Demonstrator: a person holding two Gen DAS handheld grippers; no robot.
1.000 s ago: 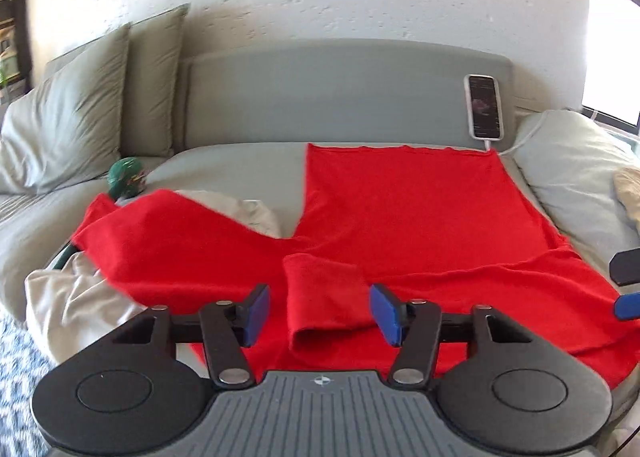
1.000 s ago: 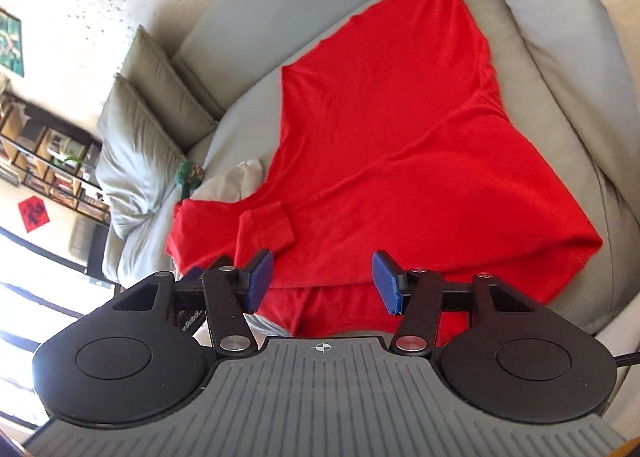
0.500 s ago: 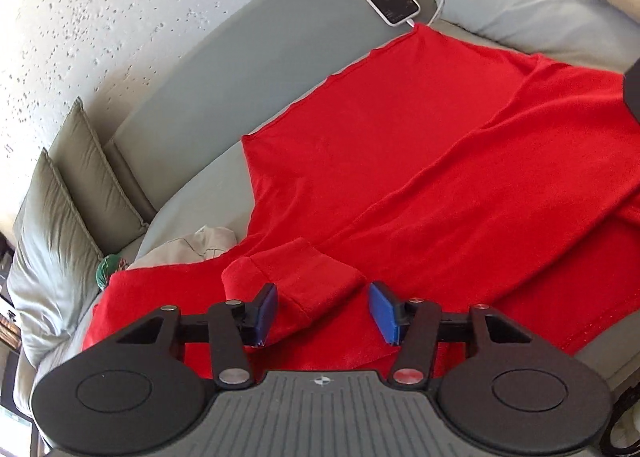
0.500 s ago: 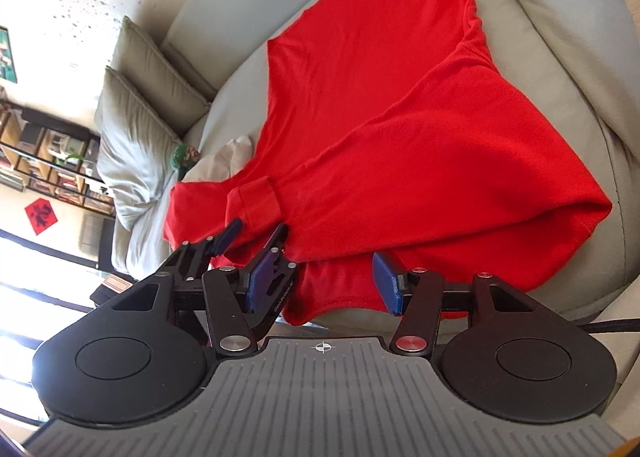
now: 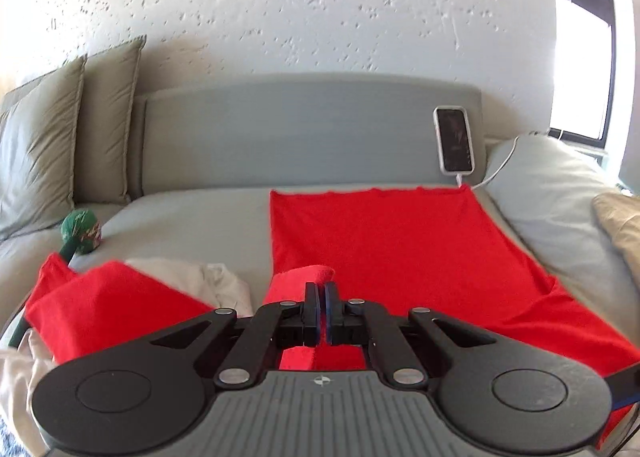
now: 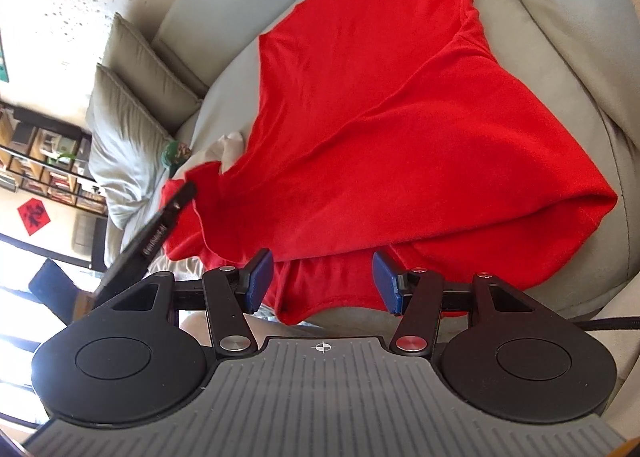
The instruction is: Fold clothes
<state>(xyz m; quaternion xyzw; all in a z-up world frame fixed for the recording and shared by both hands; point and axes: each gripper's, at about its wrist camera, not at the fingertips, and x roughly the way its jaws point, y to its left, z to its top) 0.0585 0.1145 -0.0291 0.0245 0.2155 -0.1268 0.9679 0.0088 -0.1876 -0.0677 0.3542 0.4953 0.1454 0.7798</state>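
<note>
Pinching red garment (image 5: 400, 253) cuff, left hand-held gripper (image 5: 320, 297) near level.

The left gripper (image 5: 320, 307) points slightly downward with its jaws closed together, pinching a red sleeve cuff (image 5: 301, 277). The right gripper (image 6: 323, 283) points more steeply downward, and its jaws stand apart with nothing between the pads

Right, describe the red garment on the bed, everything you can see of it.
The red garment is a plain bright red knit top, soft and matte, spread over the grey bed. Its straight hem lies near the headboard below a charging phone. One sleeve lies folded diagonally across the body. The other sleeve's cuff is raised off the bed, pinched in the shut jaws of the left gripper. A pale cloth lies beside it.
</note>
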